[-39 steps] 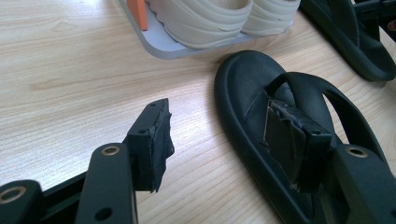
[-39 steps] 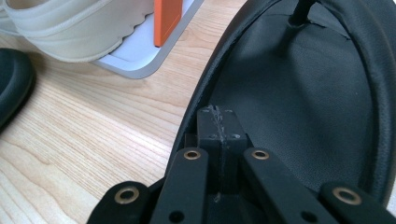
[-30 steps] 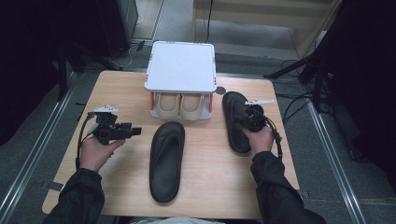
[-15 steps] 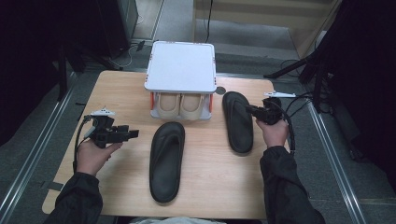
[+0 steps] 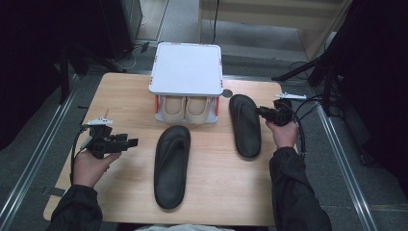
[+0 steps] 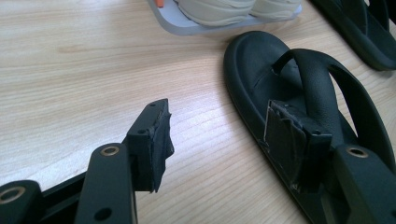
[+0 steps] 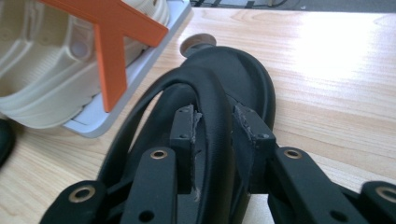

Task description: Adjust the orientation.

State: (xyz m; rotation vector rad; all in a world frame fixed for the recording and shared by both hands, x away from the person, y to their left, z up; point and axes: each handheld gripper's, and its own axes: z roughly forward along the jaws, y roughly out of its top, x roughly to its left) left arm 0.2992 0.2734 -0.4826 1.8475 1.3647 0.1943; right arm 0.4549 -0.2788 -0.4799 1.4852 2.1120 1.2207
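Note:
Two black flip-flops lie on the wooden table. The left flip-flop is at mid-table and the right flip-flop lies beside the shoe rack. My right gripper reaches in from that flip-flop's right edge. In the right gripper view the black strap runs through the gap of the right gripper; its jaws have just been opening and are open around the strap. My left gripper hovers left of the near flip-flop. The left gripper is open with nothing between its pads.
A white shoe rack stands at the table's back middle with a beige pair of shoes on its lower shelf. Its orange bracket is close to the right gripper. Dark stands and cables crowd the floor at the right.
My right hand has drawn back to the right, from over the right flip-flop to its right edge, and its jaws have parted. The flip-flop stays put. The left hand has hardly moved.

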